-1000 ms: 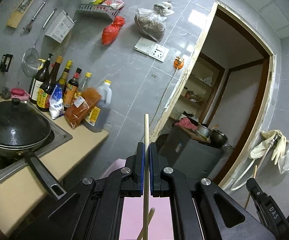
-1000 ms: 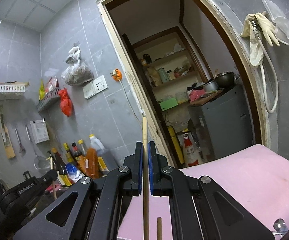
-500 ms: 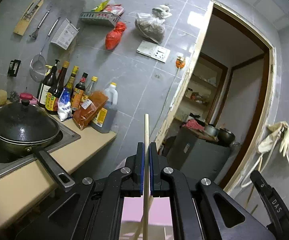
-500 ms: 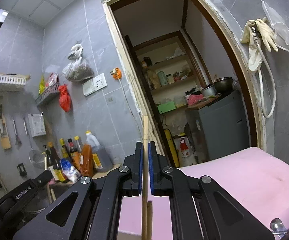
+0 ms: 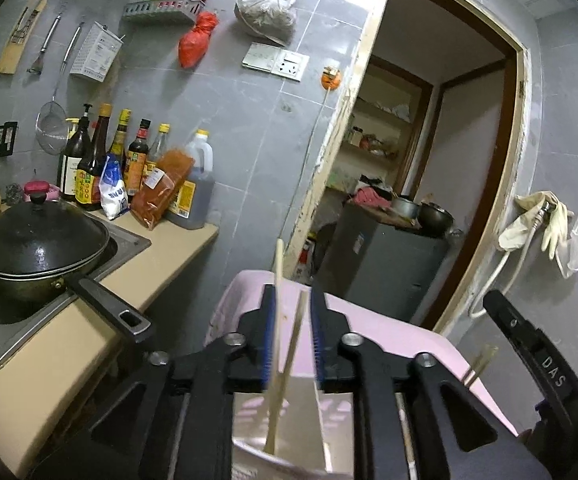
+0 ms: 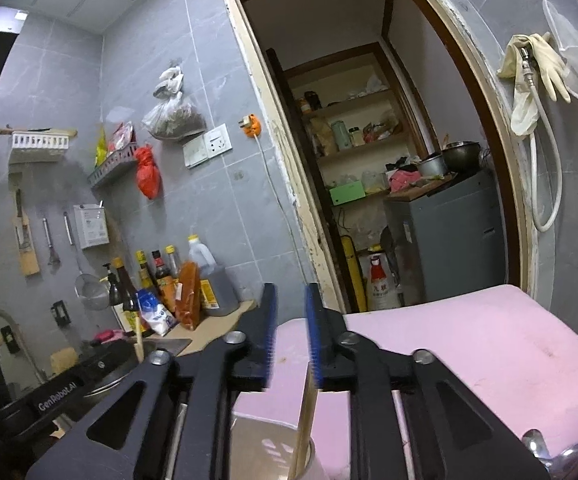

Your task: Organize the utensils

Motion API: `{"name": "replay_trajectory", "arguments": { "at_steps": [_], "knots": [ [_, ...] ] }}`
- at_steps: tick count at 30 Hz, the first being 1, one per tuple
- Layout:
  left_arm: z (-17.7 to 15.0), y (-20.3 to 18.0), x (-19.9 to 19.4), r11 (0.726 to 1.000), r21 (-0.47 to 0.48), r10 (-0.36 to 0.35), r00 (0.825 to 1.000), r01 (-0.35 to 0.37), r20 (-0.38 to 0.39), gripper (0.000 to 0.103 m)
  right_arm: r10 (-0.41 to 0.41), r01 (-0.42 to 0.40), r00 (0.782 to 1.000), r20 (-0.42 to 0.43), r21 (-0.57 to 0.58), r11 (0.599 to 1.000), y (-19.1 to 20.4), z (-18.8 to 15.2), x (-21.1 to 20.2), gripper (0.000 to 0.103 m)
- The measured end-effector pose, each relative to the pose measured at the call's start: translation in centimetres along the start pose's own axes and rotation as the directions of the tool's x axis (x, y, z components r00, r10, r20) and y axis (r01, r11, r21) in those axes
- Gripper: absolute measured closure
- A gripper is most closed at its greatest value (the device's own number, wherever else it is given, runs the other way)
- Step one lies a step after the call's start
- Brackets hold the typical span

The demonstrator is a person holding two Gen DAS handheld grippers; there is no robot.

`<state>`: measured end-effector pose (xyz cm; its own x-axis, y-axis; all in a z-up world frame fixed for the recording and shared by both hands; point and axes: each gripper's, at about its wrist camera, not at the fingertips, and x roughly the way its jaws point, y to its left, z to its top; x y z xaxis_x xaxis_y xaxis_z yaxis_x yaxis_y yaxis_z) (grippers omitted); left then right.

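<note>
Release step, by the look of it. Left gripper jaws just opened to a narrow gap, not pinching: long chopstick loose between them, leaning along the left pad, lower end down in the utensil holder directly below. Second chopstick also in the gap, tilted right, foot in the same holder. Right gripper much the same: jaws just parted, narrow, its chopstick slack beside the right pad, lower end in a pale holder underneath. Same holder as the left's or not: cannot tell. Held upright over the opening, presumably so the sticks slide in end-first rather than tip out. Pink pad behind and under both tools. Left of that, counter with lidded wok on the recessed hob, black wok handle poking out toward the left gripper, sauce bottles along the far wall. Likely snags: two grippers close together, pads right beside leaning sticks. Sideways pull-out apt to knock one over; straight lift safer.
</note>
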<state>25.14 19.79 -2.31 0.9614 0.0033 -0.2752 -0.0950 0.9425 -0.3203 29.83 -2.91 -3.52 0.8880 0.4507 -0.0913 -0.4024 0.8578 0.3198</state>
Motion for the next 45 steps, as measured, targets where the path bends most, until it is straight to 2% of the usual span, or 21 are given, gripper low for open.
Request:
{"name": "replay_trajectory", "arguments": {
  "at_steps": [1,4,6,7,8,12,14,17,21,23,27,35,45],
  "knots": [
    [0.1,-0.3,-0.3,1.0,0.0,0.0,1.0,0.0,-0.005,0.082,0.006,-0.006,1.0,-0.003,0.003,1.0,-0.1,0.3,-0.4,0.077],
    [0.8,-1.5,-1.2,1.0,0.009,0.01,1.0,-0.01,-0.026,0.069,0.007,-0.007,1.0,-0.011,-0.003,1.0,-0.3,1.3,-1.5,0.076],
    [1.4,-2.5,-2.0,1.0,0.019,0.02,0.999,-0.02,-0.036,0.048,0.001,-0.001,1.0,-0.012,0.001,1.0,-0.9,2.1,-2.5,0.066],
    [1.7,-2.8,-2.2,1.0,0.022,0.023,0.999,-0.022,-0.04,0.042,0.0,0.0,1.0,-0.014,0.001,1.0,-1.1,2.4,-2.7,0.056],
    [2.1,-3.3,-2.6,0.999,0.025,0.029,0.999,-0.028,-0.043,0.03,-0.001,0.001,1.0,-0.015,0.001,1.0,-1.5,2.8,-3.3,0.051],
    [3.2,-5.3,-3.4,0.996,0.06,0.068,0.996,-0.065,-0.062,0.02,-0.015,0.015,0.999,-0.038,-0.007,1.0,-3.3,4.4,-5.0,0.041],
    [3.4,-6.7,-3.8,0.991,0.096,0.102,0.992,-0.095,-0.072,0.018,-0.022,0.021,0.999,-0.045,-0.009,1.0,-4.2,5.0,-5.8,0.03],
    [3.4,-9.0,-4.3,0.98,0.156,0.136,0.988,-0.124,-0.069,0.015,-0.035,0.034,0.998,-0.054,-0.019,0.999,-5.8,6.1,-7.1,0.021],
    [2.7,-12.0,-4.4,0.963,0.226,0.167,0.983,-0.148,-0.07,0.014,-0.052,0.05,0.997,-0.064,-0.034,0.998,-7.8,7.5,-8.5,0.01],
    [2.3,-13.1,-4.3,0.956,0.254,0.172,0.983,-0.149,-0.071,0.014,-0.061,0.059,0.997,-0.057,-0.036,0.998,-8.9,8.2,-9.3,0.0],
    [1.0,-15.8,-4.3,0.945,0.297,0.168,0.983,-0.139,-0.075,0.014,-0.073,0.071,0.996,-0.053,-0.047,0.996,-11.1,9.0,-10.6,0.0],
    [-1.6,-19.2,-3.6,0.941,0.322,0.151,0.982,-0.108,-0.111,0.014,-0.105,0.1,0.992,-0.071,-0.069,0.993,-14.8,9.4,-12.5,0.0],
    [-5.3,-21.4,-2.6,0.941,0.325,0.154,0.974,-0.093,-0.165,0.014,-0.15,0.139,0.979,-0.141,-0.084,0.987,-18.5,7.7,-13.7,0.0]
  ]
}}
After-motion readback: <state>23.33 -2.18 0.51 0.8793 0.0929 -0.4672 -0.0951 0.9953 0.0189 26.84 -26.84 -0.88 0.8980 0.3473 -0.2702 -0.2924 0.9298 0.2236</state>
